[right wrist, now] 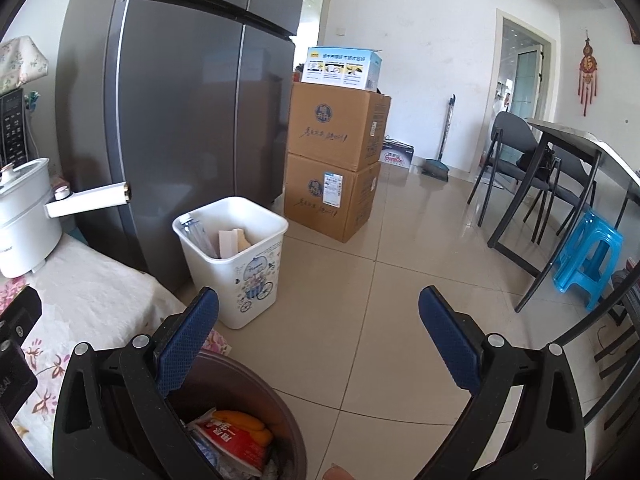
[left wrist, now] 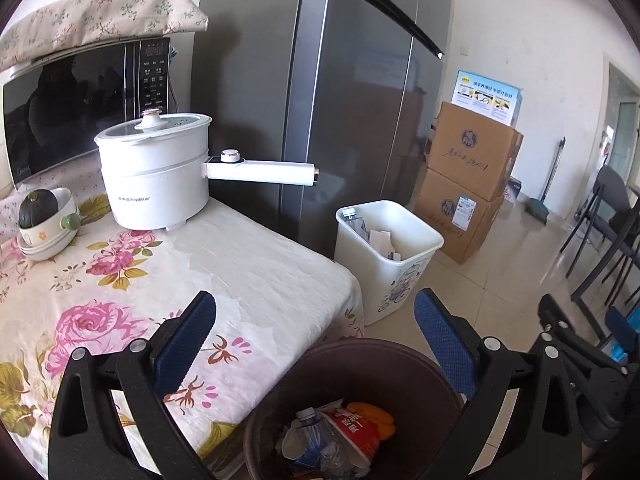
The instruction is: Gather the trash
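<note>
Bench (left wrist: pixel 256 248), floral cloth, far left: bowls with squash (left wrist: pixel 44 220), white cooker (left wrist: pixel 156 172) parked back by microwave, clear of working edge. No loose trash visible on cloth near me. Brown bin (left wrist: pixel 360 400) set tight against bench edge, likely for short drops; holds crushed bottle, red noodle cup (left wrist: pixel 354 430), orange wrapper. White bin (right wrist: pixel 232 256) further back by fridge, holds bottle and paper. My left claw (left wrist: pixel 316 344) above brown bin, spread wide, empty. My right claw (right wrist: pixel 320 340) over floor beside it, spread wide, empty, touching nothing.
</note>
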The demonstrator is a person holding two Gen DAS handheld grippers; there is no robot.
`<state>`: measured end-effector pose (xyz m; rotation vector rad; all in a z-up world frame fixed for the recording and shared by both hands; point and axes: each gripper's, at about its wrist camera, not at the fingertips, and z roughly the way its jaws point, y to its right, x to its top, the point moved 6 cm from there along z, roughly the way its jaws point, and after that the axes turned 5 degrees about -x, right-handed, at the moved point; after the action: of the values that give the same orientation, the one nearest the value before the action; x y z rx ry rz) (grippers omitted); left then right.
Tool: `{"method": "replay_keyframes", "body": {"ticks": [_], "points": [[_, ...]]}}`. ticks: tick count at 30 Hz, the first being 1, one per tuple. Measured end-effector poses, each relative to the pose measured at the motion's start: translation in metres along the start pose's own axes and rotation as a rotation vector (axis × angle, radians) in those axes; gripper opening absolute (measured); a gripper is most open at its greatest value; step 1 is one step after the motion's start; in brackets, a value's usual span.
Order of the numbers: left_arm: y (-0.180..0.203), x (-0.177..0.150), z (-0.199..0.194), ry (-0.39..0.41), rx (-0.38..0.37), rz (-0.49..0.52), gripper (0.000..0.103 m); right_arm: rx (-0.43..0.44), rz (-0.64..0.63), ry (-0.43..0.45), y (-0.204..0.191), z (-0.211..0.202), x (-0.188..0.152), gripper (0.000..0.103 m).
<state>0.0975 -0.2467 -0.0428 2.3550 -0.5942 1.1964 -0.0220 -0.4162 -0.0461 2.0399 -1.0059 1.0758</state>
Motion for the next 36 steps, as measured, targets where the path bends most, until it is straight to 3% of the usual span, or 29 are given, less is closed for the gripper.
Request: {"method": "replay_keyframes", "body": {"ticks": [10,17,36], "points": [[-0.021,-0.004,-0.001,-0.049,0.082,-0.034,0.096,0.045,-0.029,0.012,-0.024,-0.011,0.0,0.096],[-0.041,-0.006,-0.008,-0.036,0.152,-0.039,0.096,0.087,-0.046,-0.005,-0.044,-0.016,0.0,0.096],[-0.127,-0.012,-0.032,-0.043,0.305,-0.164,0.096,0.238,-0.146,-0.021,-0.124,-0.043,-0.011,0.096]]}}
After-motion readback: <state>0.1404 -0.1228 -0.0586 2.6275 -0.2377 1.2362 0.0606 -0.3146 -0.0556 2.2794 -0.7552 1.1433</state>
